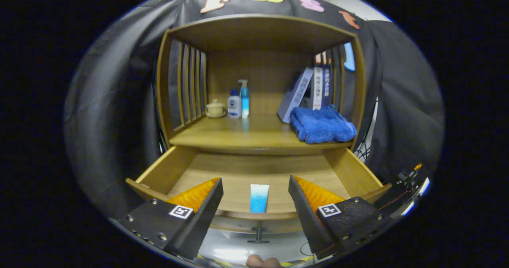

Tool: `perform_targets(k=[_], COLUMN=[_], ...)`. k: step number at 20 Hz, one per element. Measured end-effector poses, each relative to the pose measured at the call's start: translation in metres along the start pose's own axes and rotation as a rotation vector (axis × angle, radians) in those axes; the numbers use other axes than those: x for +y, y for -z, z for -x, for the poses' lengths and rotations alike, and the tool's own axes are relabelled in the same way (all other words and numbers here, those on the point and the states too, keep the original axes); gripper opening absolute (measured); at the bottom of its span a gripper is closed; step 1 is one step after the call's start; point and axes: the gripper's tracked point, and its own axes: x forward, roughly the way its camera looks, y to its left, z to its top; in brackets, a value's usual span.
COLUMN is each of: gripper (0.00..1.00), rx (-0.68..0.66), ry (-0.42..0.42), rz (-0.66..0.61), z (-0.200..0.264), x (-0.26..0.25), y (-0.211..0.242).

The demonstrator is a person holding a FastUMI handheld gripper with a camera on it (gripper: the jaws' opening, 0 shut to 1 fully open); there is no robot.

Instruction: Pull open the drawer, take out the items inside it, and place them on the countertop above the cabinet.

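Observation:
The wooden drawer (358,172) stands pulled open below the cabinet's countertop (246,134). A blue-and-white tube (259,197) lies flat on the drawer floor near its front wall. My gripper (254,188) hovers above the drawer's front, open, and the tube lies between and below the two fingers without touching them. The drawer's small dark handle (258,235) sticks out below the front panel.
On the countertop stand a folded blue towel (322,125) at the right, leaning books (306,91) behind it, two bottles (239,101) and a small lidded cup (215,108) at the back left. Slatted side walls and a top board enclose the shelf.

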Motion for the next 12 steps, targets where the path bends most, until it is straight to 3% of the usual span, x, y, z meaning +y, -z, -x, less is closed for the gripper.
perform_targets(k=[10, 12], gripper=[1.0, 1.0], rx=[0.537, 0.61], ry=[-0.053, 0.022], rz=[-0.126, -0.099], z=[-0.084, -0.091], x=[0.016, 0.001], y=[0.072, 0.088])
